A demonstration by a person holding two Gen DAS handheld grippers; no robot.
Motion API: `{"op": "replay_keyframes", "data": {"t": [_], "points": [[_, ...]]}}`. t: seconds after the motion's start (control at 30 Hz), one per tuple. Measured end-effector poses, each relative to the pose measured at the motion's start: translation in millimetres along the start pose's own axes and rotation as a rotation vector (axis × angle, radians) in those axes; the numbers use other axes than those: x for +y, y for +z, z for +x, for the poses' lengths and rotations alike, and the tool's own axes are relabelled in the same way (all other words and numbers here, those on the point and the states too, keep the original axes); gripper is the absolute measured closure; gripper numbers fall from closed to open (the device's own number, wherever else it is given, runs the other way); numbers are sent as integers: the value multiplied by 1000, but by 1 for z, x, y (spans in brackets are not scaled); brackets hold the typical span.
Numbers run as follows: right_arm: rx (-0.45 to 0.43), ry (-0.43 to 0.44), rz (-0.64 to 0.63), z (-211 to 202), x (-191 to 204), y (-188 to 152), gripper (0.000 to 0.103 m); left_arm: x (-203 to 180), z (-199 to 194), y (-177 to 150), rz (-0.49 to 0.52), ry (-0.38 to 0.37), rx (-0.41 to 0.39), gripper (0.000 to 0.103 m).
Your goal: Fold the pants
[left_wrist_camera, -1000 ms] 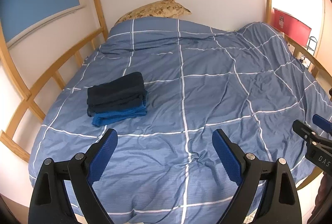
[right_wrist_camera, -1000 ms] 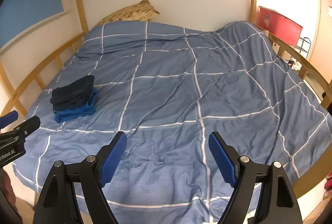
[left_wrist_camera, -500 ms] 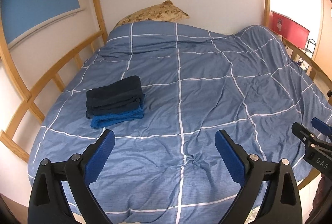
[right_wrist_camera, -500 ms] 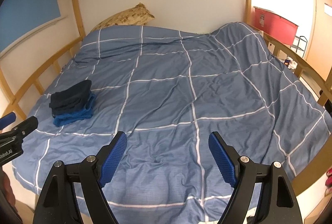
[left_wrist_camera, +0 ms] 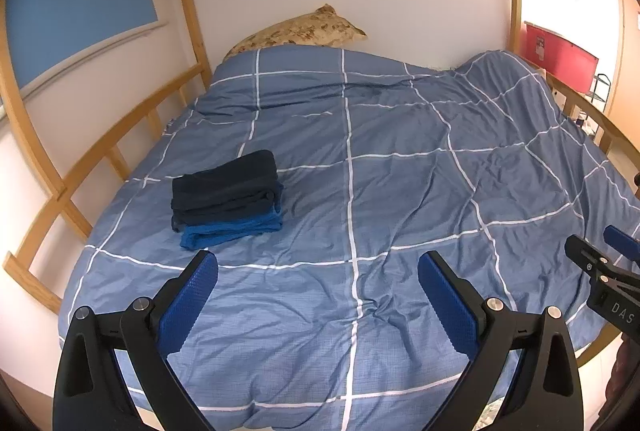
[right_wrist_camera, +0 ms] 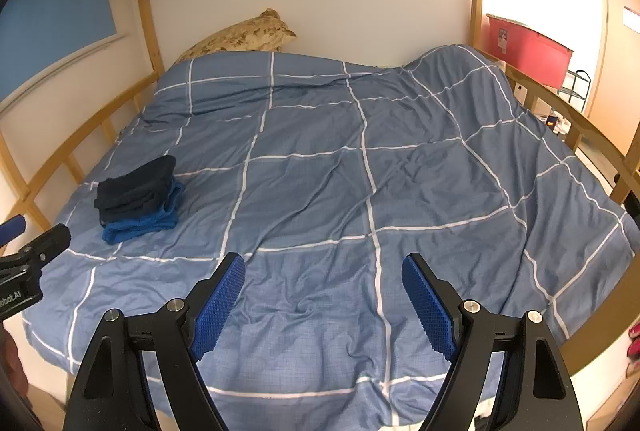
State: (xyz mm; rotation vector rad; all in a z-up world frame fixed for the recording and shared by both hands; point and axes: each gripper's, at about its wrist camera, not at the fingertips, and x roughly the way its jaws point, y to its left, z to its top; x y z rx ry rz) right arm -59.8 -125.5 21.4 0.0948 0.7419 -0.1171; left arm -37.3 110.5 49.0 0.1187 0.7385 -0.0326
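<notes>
A stack of folded pants, dark navy ones (left_wrist_camera: 226,187) on top of bright blue ones (left_wrist_camera: 232,229), lies on the left side of the blue checked duvet (left_wrist_camera: 400,191). The stack also shows in the right wrist view (right_wrist_camera: 138,197). My left gripper (left_wrist_camera: 318,275) is open and empty, held above the near part of the bed, right of the stack. My right gripper (right_wrist_camera: 323,273) is open and empty above the bed's near middle. Each gripper shows at the edge of the other's view.
A patterned pillow (left_wrist_camera: 298,31) lies at the head of the bed by the white wall. Wooden bed rails (left_wrist_camera: 100,151) run along the left and right (right_wrist_camera: 560,111) sides. A red bin (right_wrist_camera: 528,49) stands beyond the right rail.
Both grippers have pulled back and risen slightly from the bed. The bed and the stack look a little farther away. The jaws stay open.
</notes>
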Motion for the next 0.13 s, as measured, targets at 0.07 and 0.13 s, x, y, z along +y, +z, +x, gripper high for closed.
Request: {"op": "replay_keyframes", "data": {"t": [0.07, 0.13], "points": [[-1, 0, 2, -1, 0, 0, 22, 0, 0, 0, 1, 0, -2, 1], [0, -1, 0, 0, -1, 0, 22, 0, 0, 0, 0, 4, -1, 1]]}}
